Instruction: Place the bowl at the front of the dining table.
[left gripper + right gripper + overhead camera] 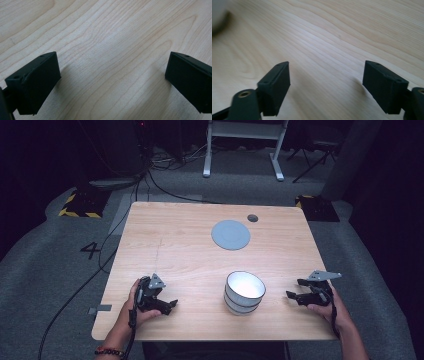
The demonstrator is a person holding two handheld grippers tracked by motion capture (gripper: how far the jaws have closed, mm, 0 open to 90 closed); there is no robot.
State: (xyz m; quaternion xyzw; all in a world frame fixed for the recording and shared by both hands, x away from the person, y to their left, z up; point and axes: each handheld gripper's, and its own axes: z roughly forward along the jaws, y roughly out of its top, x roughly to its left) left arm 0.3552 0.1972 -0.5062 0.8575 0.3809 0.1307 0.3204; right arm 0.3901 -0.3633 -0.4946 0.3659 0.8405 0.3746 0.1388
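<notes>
A stack of white bowls [244, 292] stands near the front of the wooden table [190, 250], right of centre. A grey round plate [230, 235] lies farther back. My left gripper [172, 304] rests low over the table at the front left, held by a hand; its jaws stand wide apart over bare wood [112, 75], nothing between them. My right gripper [292, 292] sits at the front right, pointing left toward the bowls, a short gap away. Its jaws are open over bare wood [324, 75]. A blurred white edge of the bowl [218, 15] shows at the upper left of the right gripper view.
A small dark round hole or cap [252, 218] sits in the table behind the plate. Cables [100, 265] trail over the grey floor on the left. White desk legs [242, 150] stand beyond the table.
</notes>
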